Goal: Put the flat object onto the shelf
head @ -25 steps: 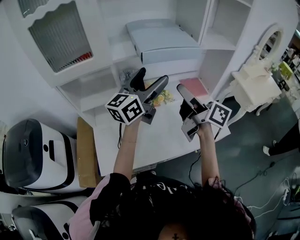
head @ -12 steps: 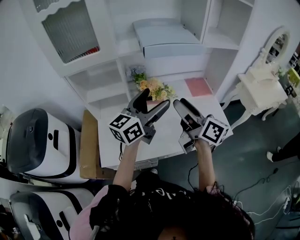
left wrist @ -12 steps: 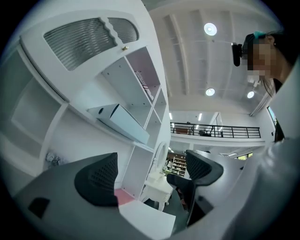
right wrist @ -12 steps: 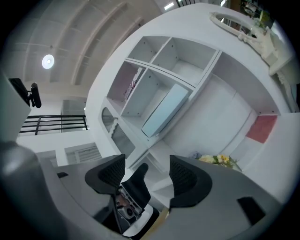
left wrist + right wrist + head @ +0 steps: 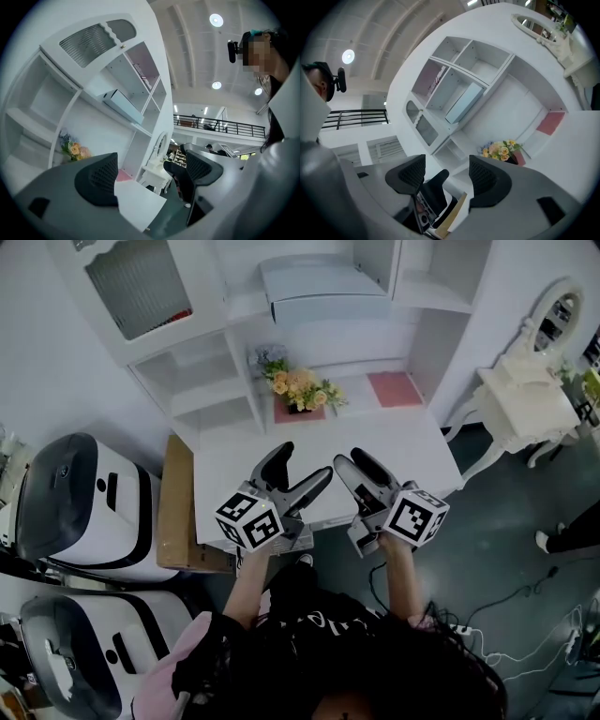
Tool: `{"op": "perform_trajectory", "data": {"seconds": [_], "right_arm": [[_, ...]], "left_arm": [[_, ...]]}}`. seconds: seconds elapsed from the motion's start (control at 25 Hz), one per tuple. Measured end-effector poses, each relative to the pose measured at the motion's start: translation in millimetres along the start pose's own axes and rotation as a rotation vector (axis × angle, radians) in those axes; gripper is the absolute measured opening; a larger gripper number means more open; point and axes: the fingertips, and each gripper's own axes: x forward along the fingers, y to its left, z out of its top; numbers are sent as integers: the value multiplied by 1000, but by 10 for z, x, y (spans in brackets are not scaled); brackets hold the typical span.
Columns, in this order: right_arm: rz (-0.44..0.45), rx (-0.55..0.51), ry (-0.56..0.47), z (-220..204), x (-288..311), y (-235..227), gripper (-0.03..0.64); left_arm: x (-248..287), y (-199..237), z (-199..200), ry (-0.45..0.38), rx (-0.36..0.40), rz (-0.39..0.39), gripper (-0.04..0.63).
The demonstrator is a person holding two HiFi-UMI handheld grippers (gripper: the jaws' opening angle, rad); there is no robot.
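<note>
With my left gripper (image 5: 306, 460) and right gripper (image 5: 347, 459) both spread and empty short of the desk (image 5: 375, 442), and the flat box (image 5: 323, 287) lying on the shelf (image 5: 246, 307), I judge placing done, leaving only backing away.

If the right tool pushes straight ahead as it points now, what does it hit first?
Probably the shelf, at its low open bays left of the flowers. The right tool is open and empty. The left tool sits close below that line. Depth is unclear.

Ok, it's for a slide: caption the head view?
Open, empty left hand-held gripper and right hand-held gripper over a white desk; pink flat object lies near flowers.
</note>
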Motion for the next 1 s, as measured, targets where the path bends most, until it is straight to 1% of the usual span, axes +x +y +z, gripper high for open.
{"op": "perform_trajectory", "data": {"seconds": [0.16,0.44,0.48,0.52,0.56,0.6,0.8,0.92,1.0], "right_arm": [[1,-7,31,-209,-234,92,321],[32,13,61,-526,-599,253,308],[32,9,64,-579,-640,268,297],[31,7,66,-630,-678,278,265],[28,9,66,-682,-713,283,209],[27,14,70,-737,-746,283,173],[40,51,109,-993,-842,282,95],[61,53,121,-1097,-843,336,78],[71,48,130,-1147,-833,369,74]], "left_arm": [[-215,-237,-240,20,-18,16,469],[-632,-541,-530,3,-44,74,469],[-694,-577,-569,4,-43,81,468],[-756,-613,-607,7,-39,86,468],[-816,-649,-646,11,-37,93,468],[-874,-683,-685,17,-35,102,468],[-1064,-813,-869,49,-32,119,468],[-1158,-868,-902,58,-25,106,468],[-1216,-877,-896,62,-20,112,468]]}}
